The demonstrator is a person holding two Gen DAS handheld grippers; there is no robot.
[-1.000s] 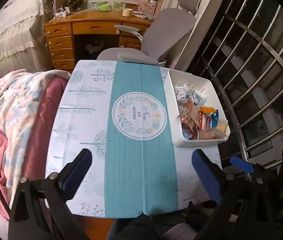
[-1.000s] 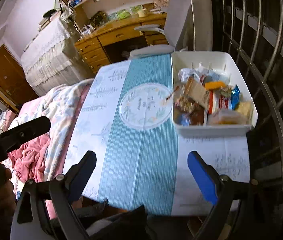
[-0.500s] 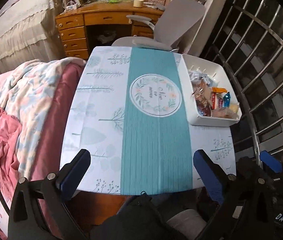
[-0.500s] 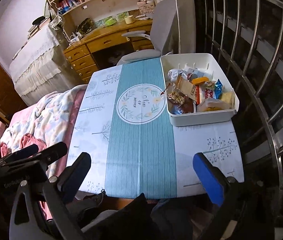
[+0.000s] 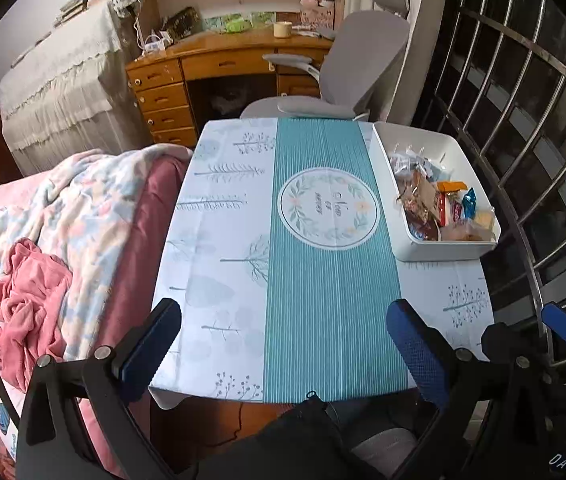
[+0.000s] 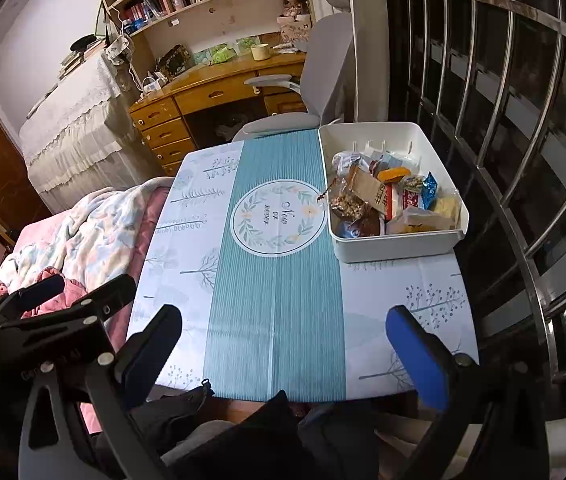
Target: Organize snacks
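Snacks (image 6: 387, 196) fill a white bin (image 6: 399, 246) in the right half of the right wrist frame, on the far right part of the table (image 6: 179, 256). The packets lie heaped together inside it: an orange one, a blue one, a brown-and-white one and some clear bags, overlapping so that their count cannot be told. In the left wrist frame the same bin (image 5: 443, 250) sits right of centre, snacks (image 5: 439, 208) crowded toward its near end.

The left gripper (image 5: 283, 344) hangs at the bottom of its frame over the near table edge, fingers spread wide and holding nothing. The right gripper (image 6: 283, 344) sits likewise at the bottom of its own frame, fingers parted wide and bare. Both are well apart from the bin.

A teal runner (image 6: 279, 280) with a round wreath print crosses the table's middle, just beside the bin. A grey chair (image 5: 347, 76) stands at the table's far end, upper centre, with a wooden desk (image 5: 203, 68) behind it. A floral blanket (image 5: 75, 216) lies at the left, touching the table's side. Metal bars (image 6: 523, 140) curve down the right edge.
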